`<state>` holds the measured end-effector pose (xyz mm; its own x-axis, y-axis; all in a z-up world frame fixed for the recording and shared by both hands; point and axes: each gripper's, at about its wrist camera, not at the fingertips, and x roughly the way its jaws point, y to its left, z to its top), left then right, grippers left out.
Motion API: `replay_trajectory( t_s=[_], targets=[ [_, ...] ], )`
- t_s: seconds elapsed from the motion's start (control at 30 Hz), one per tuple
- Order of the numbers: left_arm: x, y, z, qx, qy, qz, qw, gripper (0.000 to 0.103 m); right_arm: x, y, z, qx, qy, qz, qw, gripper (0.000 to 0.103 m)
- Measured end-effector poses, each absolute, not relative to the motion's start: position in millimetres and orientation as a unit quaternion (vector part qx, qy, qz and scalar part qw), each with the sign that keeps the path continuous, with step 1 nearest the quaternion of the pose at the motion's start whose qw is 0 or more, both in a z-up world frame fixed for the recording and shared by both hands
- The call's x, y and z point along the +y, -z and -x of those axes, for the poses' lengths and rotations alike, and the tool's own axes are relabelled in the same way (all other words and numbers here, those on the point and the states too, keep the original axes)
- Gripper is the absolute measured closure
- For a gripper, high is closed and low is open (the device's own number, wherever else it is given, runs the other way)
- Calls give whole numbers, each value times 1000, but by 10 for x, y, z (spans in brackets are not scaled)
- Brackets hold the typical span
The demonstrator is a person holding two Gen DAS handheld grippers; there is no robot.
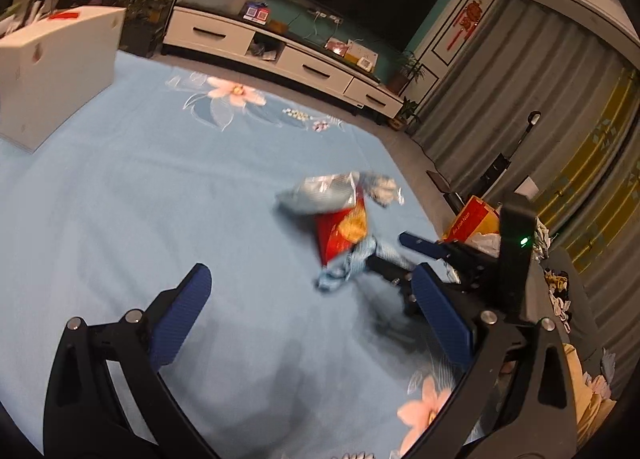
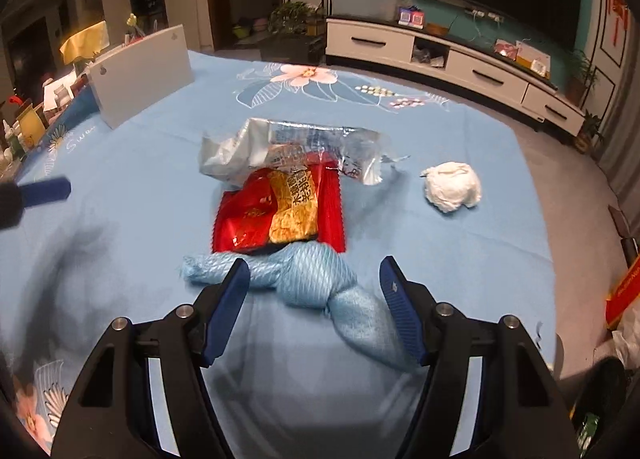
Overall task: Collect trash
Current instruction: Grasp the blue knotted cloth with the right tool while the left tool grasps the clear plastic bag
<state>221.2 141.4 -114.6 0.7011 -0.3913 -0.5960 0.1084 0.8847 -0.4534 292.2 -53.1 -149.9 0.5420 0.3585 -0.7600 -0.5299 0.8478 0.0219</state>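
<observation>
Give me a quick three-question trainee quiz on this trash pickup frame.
1. True or false: the right gripper is shut on the blue cloth.
2. Which piece lies alone, apart from the pile? A red snack packet B white paper ball C silver wrapper
3. What does the left gripper hold?

Key: 1 false, the cloth lies between open jaws. 2 B. 3 Nothing; its jaws are open.

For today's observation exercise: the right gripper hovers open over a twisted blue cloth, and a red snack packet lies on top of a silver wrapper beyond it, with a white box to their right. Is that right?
One detail is wrong. To the right of the red snack packet and silver wrapper lies a crumpled white paper ball, not a box, as the right wrist view shows. The right gripper does hover open over the twisted blue cloth.
</observation>
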Motion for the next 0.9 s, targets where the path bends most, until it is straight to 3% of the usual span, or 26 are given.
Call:
replay_trajectory(
  t_s=[0.13,0.17,0.63,0.73,0.8,0.9],
  targets=[
    [1302,1147,-2421,361,145,185,903,3,-504,1552,-2972,414,-278,99,861,68],
    [1269,1145,-2459,358,149,181,904,3,-499,1550,-2948,413,-279,102,861,70],
    [816,1221,-3186,358,151,103,916,5,-1287,1248,-2395,391,-251,-11,886,73],
    [781,1323,-3315,370,152,101,911,22,-1371,1242,-2336,390,-244,-18,888,73],
    [776,1386,-3364,381,157,104,905,47,-1406,1250,-2316,391,-242,-21,888,73],
    [819,1433,-3351,379,158,117,904,53,-1430,1268,-2315,395,-236,-25,888,73]
  ],
)
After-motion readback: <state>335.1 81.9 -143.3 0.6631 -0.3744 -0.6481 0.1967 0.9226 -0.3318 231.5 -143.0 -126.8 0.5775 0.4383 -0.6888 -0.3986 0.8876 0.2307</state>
